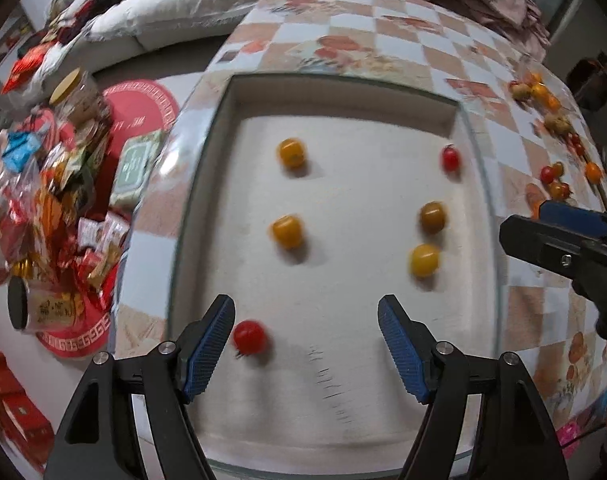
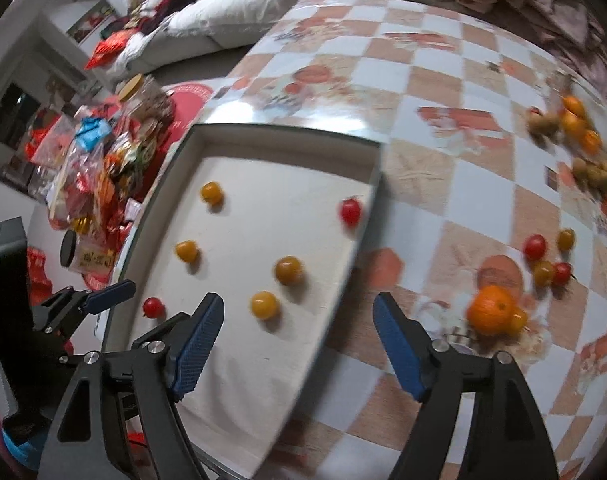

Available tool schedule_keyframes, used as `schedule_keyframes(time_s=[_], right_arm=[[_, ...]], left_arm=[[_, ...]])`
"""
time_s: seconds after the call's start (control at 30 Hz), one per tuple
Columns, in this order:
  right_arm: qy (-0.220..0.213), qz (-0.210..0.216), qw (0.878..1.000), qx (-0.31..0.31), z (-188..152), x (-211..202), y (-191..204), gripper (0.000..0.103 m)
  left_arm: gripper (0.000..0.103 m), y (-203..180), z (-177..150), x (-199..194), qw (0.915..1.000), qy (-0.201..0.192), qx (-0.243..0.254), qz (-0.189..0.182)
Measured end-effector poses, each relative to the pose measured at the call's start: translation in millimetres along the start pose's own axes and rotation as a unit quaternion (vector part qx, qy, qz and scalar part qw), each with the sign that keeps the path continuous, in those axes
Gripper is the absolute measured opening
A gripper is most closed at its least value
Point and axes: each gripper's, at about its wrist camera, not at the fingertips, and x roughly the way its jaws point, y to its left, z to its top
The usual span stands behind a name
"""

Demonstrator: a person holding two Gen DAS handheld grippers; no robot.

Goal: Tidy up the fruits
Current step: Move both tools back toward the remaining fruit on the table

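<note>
**A:** What's in front of the left gripper (image 1: 306, 344)?

**B:** Jaws spread wide, nothing held, and it hangs over the near end of the white tray (image 1: 343, 408). A red cherry tomato (image 1: 250, 337) sits just beside my left finger's pad (image 1: 207, 354); I can't tell if they touch. Farther in are two yellow ones on the left, the nearer (image 1: 288, 231) and the farther (image 1: 292, 153). On the right a yellow tomato (image 1: 424, 260) sits close to a darker amber one (image 1: 433, 217). A second red tomato (image 1: 450, 159) is against the far right wall. All are small, round and glossy, and motion blur smears them.

**A:** And the right gripper (image 2: 299, 332)?

**B:** Also spread wide and empty. It straddles the tray's right rim (image 2: 343, 264), one finger over the tray, the other over the checkered tablecloth (image 2: 455, 128).

**A:** What does one view add?

**B:** The right wrist shows the unsorted fruit well. A mandarin orange (image 2: 490, 309) lies on the cloth just right of my finger, with a small yellow tomato (image 2: 518, 319) touching it. Beyond it is a loose cluster of red and yellow tomatoes (image 2: 547, 258). Farther still is a blurred pile of orange and brownish fruit (image 2: 571, 124). The left wrist only catches those at its right edge, tiny. It shows the snack packets (image 1: 55, 200) off the table's left side more fully.
</note>
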Motion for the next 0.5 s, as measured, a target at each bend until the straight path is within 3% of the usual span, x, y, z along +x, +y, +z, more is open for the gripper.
schedule_keyframes(time_s=[0.27,0.5], right_arm=[[-0.014,-0.046,0.996,0.075,-14,-25,-77,0.080],[-0.024,-0.096,0.985,0.141,-29,-43,-151,0.080]], left_arm=[[0.075,-59,26,-12,0.9977,-0.020,0.061,-0.022],[0.075,-118,50,-12,0.9925,-0.032,0.109,-0.045]])
